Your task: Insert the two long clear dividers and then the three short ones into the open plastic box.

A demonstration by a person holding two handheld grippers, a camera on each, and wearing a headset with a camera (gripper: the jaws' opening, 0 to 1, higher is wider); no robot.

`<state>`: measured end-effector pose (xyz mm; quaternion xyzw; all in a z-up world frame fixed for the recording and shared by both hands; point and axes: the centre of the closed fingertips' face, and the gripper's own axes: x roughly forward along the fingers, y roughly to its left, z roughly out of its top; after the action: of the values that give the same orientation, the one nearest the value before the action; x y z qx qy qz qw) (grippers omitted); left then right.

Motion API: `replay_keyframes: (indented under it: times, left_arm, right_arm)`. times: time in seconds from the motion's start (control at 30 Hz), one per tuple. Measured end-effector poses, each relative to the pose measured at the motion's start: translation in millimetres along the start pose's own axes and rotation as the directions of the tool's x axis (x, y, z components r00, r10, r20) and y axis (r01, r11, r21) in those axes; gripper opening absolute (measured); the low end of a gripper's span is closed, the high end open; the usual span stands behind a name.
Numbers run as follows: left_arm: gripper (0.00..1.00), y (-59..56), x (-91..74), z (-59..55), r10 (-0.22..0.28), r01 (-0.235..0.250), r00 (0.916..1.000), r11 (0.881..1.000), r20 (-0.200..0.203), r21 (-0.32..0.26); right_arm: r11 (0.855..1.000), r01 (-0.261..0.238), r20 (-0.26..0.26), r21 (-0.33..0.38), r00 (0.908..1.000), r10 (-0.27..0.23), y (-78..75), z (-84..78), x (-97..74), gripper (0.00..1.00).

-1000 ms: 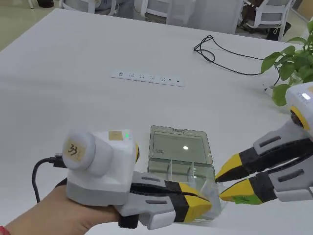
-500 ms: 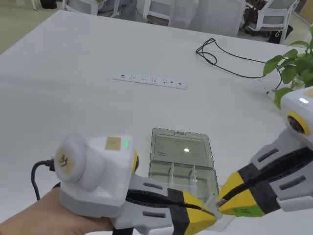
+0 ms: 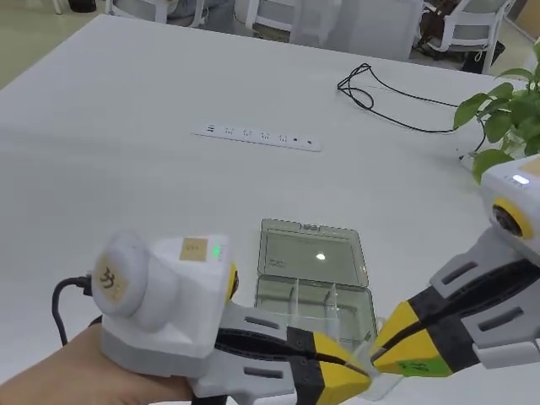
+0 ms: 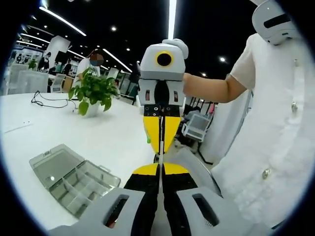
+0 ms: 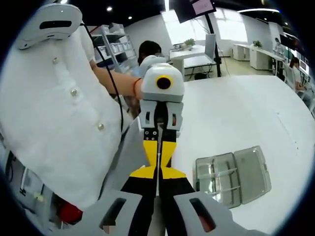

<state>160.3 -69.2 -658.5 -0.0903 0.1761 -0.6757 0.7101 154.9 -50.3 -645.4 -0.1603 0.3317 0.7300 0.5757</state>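
**benchguy:** so where's the box point(image 3: 274, 291) right now?

**tinker_42:** It's open on the white counter point(image 3: 126, 126), near edge, about the middle. The lid point(image 3: 312, 251) is folded flat on the far side. The tray part on the near side already has a few clear dividers point(image 3: 294, 294) standing in it.

**benchguy:** and the grippers?

**tinker_42:** They're tip to tip, just off the box's near right corner. The left gripper point(image 3: 363, 380) comes in from the near left with a hand point(image 3: 84, 371) under it. The right gripper point(image 3: 377, 359) comes in from the right. Both have their yellow jaws pressed together, no gap I can see. There's a thin clear strip point(image 3: 386, 385) right where the tips meet, seen edge-on in both gripper views. Honestly can't tell which gripper has hold of it, or if both do.

**benchguy:** anything else on there?

**tinker_42:** A white power strip point(image 3: 257, 136) further back, well away from the box. There's a looped black cable point(image 3: 380, 97) far right and a green plant point(image 3: 506, 118) at the right edge.
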Motion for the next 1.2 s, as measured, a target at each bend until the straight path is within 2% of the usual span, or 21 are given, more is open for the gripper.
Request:
replay_keyframes:
  times: [0.67, 1.2]
  left_arm:
    - [0.0, 4.2, -6.4, -3.5, 0.033, -0.033, 0.9995, 0.999, 0.0, -0.016]
    - [0.1, 16.0, -20.2, -6.9, 0.101, -0.101, 0.9948, 0.994, 0.005, -0.038]
  right_arm:
    - [1.0, 0.016, 0.0, -0.011, 0.9999, -0.016, -1.9, 0.1, 1.2, 0.03]
    - [0.997, 0.072, -0.016, -0.006, 0.9973, -0.072, -12.3, -6.2, -10.2, 0.03]
